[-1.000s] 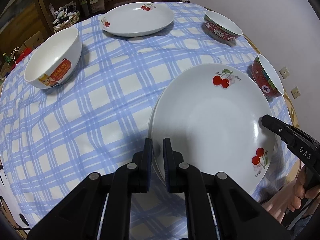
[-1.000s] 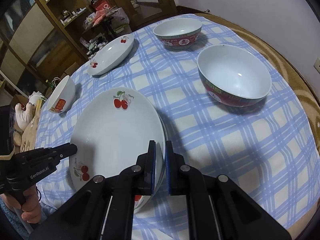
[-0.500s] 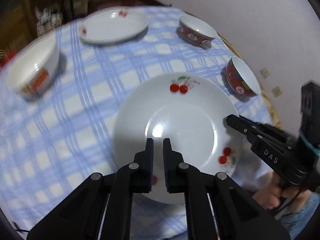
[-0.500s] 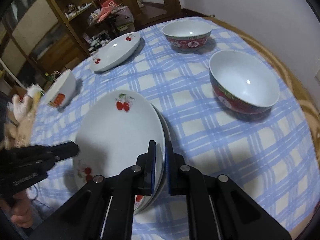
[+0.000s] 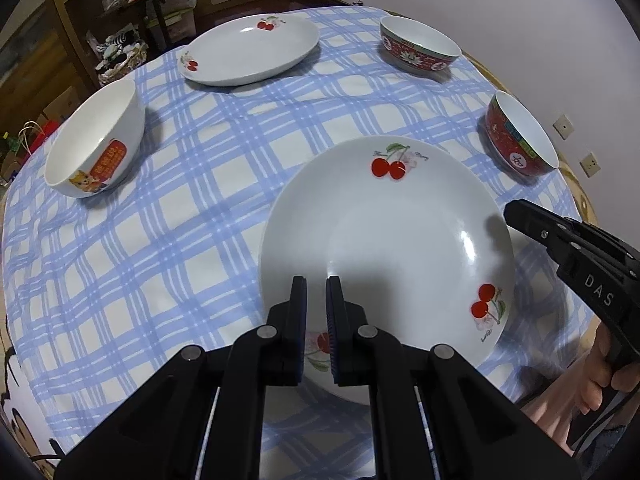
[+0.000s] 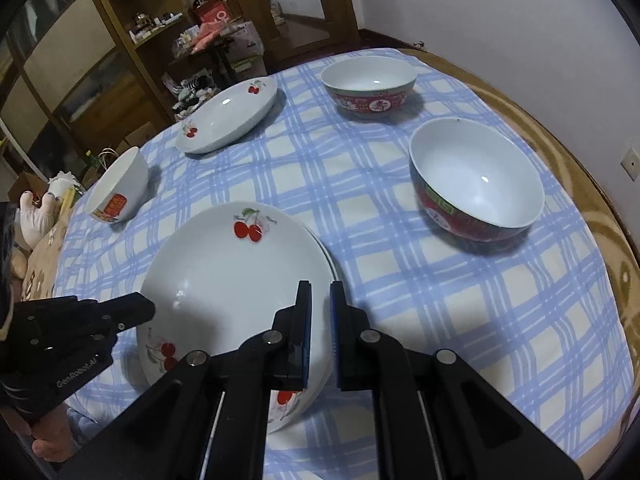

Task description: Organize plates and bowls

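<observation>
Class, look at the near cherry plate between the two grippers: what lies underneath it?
Under the near cherry plate, the right wrist view shows a second rim at its right edge, so another plate sits below. Its face and decoration are covered. Beneath is the checked tablecloth.

Plates and bowls on the checked cloth

Two cherry plates point(image 6: 236, 280) lay stacked nearest; a third plate point(image 5: 248, 50) sat far. A white bowl point(image 5: 96, 148) and two red bowls point(image 6: 476, 184) point(image 6: 368, 88) stood upright, apart.
</observation>
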Demonstrator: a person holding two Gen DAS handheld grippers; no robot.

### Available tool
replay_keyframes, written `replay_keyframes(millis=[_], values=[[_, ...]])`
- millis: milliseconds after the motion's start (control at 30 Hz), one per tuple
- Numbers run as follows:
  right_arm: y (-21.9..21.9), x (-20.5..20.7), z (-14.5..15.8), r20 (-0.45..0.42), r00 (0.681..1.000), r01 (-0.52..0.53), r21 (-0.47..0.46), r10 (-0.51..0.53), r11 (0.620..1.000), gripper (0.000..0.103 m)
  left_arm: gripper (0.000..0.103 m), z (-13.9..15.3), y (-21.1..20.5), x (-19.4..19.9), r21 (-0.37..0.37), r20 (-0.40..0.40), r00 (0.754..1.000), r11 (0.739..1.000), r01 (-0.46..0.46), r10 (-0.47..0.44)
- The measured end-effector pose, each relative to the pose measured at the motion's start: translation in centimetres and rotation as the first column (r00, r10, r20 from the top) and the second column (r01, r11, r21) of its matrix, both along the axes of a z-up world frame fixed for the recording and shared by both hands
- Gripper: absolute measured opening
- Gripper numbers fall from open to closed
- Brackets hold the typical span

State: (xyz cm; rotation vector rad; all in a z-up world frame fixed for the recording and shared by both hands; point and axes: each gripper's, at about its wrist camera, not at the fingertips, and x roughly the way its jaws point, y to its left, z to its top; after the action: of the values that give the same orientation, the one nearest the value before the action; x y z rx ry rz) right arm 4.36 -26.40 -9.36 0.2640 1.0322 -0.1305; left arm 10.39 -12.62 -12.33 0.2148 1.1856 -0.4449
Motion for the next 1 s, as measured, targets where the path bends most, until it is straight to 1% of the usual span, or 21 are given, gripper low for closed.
replay_keyframes(millis=[100, 267, 467, 500, 533, 600, 733, 767, 800, 833, 867, 933, 1000], values=[[-0.2, -0.1, 0.2, 0.010, 1.000, 0.013, 0.002, -0.013, 1.000, 0.012, 0.010, 0.3, 0.2, 0.0, 0.008, 0.016, 1.000, 1.000, -0.009, 0.009], [-0.8, -0.2, 0.2, 0.011, 0.999, 0.035, 0.013, -0.035, 0.999, 0.012, 0.011, 0.8, 0.5, 0.1, 0.017, 0.037, 0.999, 1.000, -0.024, 0.023], [-0.8, -0.2, 0.1, 0.004, 0.999, 0.043, 0.011, -0.043, 0.999, 0.013, 0.016, 1.5, 1.6, -0.1, 0.014, 0.053, 0.996, 0.998, -0.067, 0.066], [-0.8, -0.2, 0.1, 0.004, 0.999, 0.044, 0.010, -0.044, 0.999, 0.015, 0.017, 1.7, 1.8, -0.1, 0.015, 0.054, 0.996, 0.997, -0.072, 0.071], [-0.8, -0.3, 0.2, 0.005, 0.999, 0.048, 0.007, -0.048, 0.999, 0.018, 0.018, 1.8, 2.0, -0.1, 0.011, 0.054, 0.996, 0.997, -0.078, 0.077], [-0.8, -0.5, 0.4, 0.012, 0.999, 0.052, 0.002, -0.052, 0.999, 0.034, 0.022, 2.1, 2.5, -0.2, -0.005, 0.050, 0.995, 0.996, -0.089, 0.089], [-0.7, -0.9, 1.0, 0.038, 0.998, 0.052, -0.009, -0.052, 0.999, 0.040, 0.031, 2.5, 3.3, -0.4, -0.013, 0.058, 0.991, 0.993, -0.120, 0.120], [-0.7, -0.9, 1.1, 0.040, 0.998, 0.053, -0.011, -0.052, 0.999, 0.047, 0.032, 2.6, 3.6, -0.4, -0.012, 0.063, 0.990, 0.992, -0.128, 0.129], [-0.7, -0.9, 1.2, 0.043, 0.998, 0.054, -0.012, -0.053, 0.998, 0.059, 0.036, 2.7, 3.8, -0.4, -0.011, 0.068, 0.988, 0.991, -0.135, 0.135], [-0.7, -1.0, 1.4, 0.050, 0.997, 0.058, -0.014, -0.057, 0.998, 0.064, 0.040, 2.9, 4.1, -0.5, -0.013, 0.079, 0.986, 0.990, -0.144, 0.144], [-0.7, -1.1, 1.5, 0.058, 0.997, 0.059, -0.013, -0.058, 0.998, 0.068, 0.042, 3.0, 4.3, -0.5, -0.013, 0.087, 0.985, 0.989, -0.149, 0.150], [-0.7, -1.1, 1.8, 0.070, 0.996, 0.057, -0.008, -0.056, 0.998, 0.072, 0.048, 3.2, 4.8, -0.6, -0.008, 0.105, 0.980, 0.986, -0.169, 0.169], [-0.5, -1.1, 1.9, 0.074, 0.996, 0.053, -0.004, -0.052, 0.999, 0.084, 0.054, 3.3, 5.1, -0.6, 0.000, 0.119, 0.977, 0.984, -0.177, 0.176]])
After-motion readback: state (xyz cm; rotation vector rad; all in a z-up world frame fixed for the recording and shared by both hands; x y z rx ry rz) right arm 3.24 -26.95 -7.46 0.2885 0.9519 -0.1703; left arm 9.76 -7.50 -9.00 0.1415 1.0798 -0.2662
